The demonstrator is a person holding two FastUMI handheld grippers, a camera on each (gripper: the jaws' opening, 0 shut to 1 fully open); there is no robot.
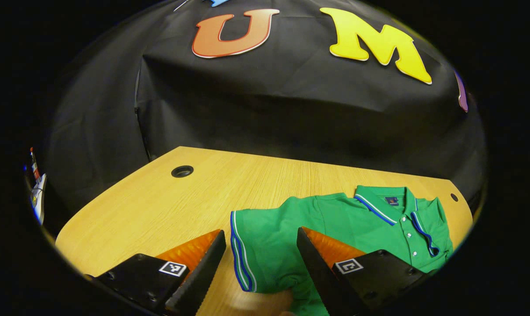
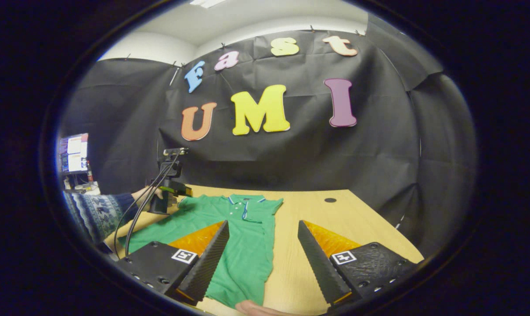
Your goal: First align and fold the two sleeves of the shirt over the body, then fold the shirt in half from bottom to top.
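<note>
A green polo shirt (image 1: 335, 224) with blue and white trim lies flat on the wooden table (image 1: 168, 210), collar (image 1: 385, 199) toward the back wall. Its near short sleeve (image 1: 251, 250) spreads out to the side, the striped cuff lying between my left gripper's (image 1: 260, 235) open fingers, just above the cloth. In the right gripper view the shirt (image 2: 247, 245) runs lengthwise toward me. The sleeve on that side (image 2: 269, 208) looks laid over the body. My right gripper (image 2: 263, 224) hangs open above the shirt's lower right edge. The left gripper (image 2: 177, 199) is at the far sleeve.
A cable hole (image 1: 182, 171) is in the table's back left, and a second hole (image 2: 330, 200) shows right of the shirt. A forearm in a patterned sleeve (image 2: 98, 210) holds the left gripper, with cables hanging. Bare wood (image 2: 335, 219) stretches right of the shirt. Shelves (image 2: 73, 158) stand far left.
</note>
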